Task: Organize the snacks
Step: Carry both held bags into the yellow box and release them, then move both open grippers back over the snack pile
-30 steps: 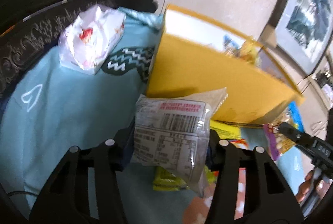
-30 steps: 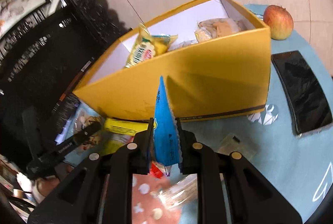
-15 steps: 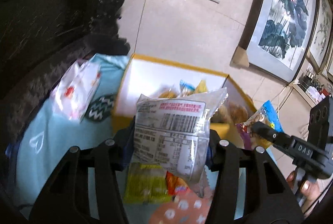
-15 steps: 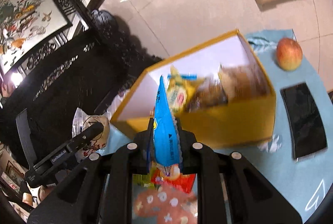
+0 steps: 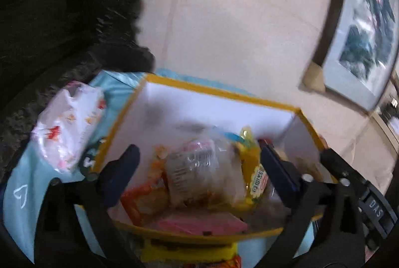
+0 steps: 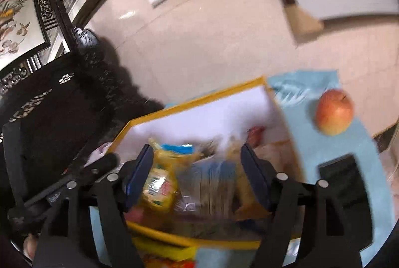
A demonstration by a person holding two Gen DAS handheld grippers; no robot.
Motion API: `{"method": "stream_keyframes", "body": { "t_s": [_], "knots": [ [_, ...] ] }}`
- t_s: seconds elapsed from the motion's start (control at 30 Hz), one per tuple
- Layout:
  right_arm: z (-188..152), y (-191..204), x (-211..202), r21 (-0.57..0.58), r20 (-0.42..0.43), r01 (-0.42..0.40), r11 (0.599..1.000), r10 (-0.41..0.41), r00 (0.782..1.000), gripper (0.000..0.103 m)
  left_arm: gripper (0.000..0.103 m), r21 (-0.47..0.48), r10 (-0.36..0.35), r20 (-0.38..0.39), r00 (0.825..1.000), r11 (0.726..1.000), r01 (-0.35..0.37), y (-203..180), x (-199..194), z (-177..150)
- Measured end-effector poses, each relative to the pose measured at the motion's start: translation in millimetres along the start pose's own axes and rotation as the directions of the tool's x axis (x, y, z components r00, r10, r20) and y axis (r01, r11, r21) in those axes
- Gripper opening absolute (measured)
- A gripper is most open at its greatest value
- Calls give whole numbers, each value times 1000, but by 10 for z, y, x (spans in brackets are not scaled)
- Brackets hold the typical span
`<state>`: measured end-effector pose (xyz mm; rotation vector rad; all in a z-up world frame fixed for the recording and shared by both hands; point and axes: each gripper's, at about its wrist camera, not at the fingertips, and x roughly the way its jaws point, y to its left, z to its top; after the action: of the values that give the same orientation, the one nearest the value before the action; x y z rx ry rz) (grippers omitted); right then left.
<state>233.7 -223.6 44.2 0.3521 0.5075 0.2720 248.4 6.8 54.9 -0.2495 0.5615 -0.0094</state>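
Note:
A yellow box with a white inside (image 5: 214, 98) (image 6: 199, 103) stands on the light blue tablecloth and holds several snack packets. My left gripper (image 5: 199, 168) is open above the box, and the clear packet with a barcode (image 5: 197, 170) lies loose in the box between its fingers. My right gripper (image 6: 197, 173) is open above the same box, over a blurred blue packet (image 6: 214, 180) and a yellow packet (image 6: 159, 183). Both views are blurred by motion.
A white plastic bag (image 5: 67, 126) lies left of the box. A red apple (image 6: 334, 112) and a black phone (image 6: 346, 183) lie right of it. A yellow packet (image 5: 184, 250) lies on the cloth in front of the box. Dark carved furniture stands at the left.
Both grippers rose over the box and opened. The clear barcode packet left the left gripper and the blue packet left the right gripper; both now lie in the box.

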Motion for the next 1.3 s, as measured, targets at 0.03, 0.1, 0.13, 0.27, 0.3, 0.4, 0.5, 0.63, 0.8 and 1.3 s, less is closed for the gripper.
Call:
{"method": "stream_keyframes", "body": {
  "t_s": [0.03,0.1,0.13,0.27,0.3,0.4,0.5,0.63,0.8,1.3],
  "knots": [
    [5,-6,-25,-1,11,5,1000,-5,1000,85,101,-11,-1,17,1000,1000,1,23,-29,-12],
    [13,-26,-86,23,36,-1,1000,0,999,92,101,-22,-3,5,1000,1000,3,75,-67,-9],
    [19,-25,-110,26,40,-10,1000,9,999,93,101,-20,-9,-7,1000,1000,9,104,-95,-10],
    [38,45,-188,4,53,-19,1000,19,998,94,101,-17,3,-1,1000,1000,-3,186,-247,-60],
    [41,76,-215,-4,57,-26,1000,26,998,94,101,-17,6,-2,1000,1000,-6,210,-290,-68],
    [57,146,-277,-21,61,-37,999,39,997,95,101,-26,8,5,1000,1000,-8,273,-413,-106],
    [99,240,-402,-25,62,-64,998,66,996,99,101,-18,23,-5,1000,1000,-23,336,-509,-165],
    [136,444,-744,-87,81,-117,989,124,989,102,101,2,40,-20,999,999,-40,431,-651,-260],
    [-129,561,-977,-249,56,20,968,-7,998,102,101,9,62,-46,997,998,-62,528,-773,-428],
    [-771,-201,-892,38,-102,-1,999,5,995,102,101,176,157,-246,956,978,-115,474,-353,-1252]
  ]
}}
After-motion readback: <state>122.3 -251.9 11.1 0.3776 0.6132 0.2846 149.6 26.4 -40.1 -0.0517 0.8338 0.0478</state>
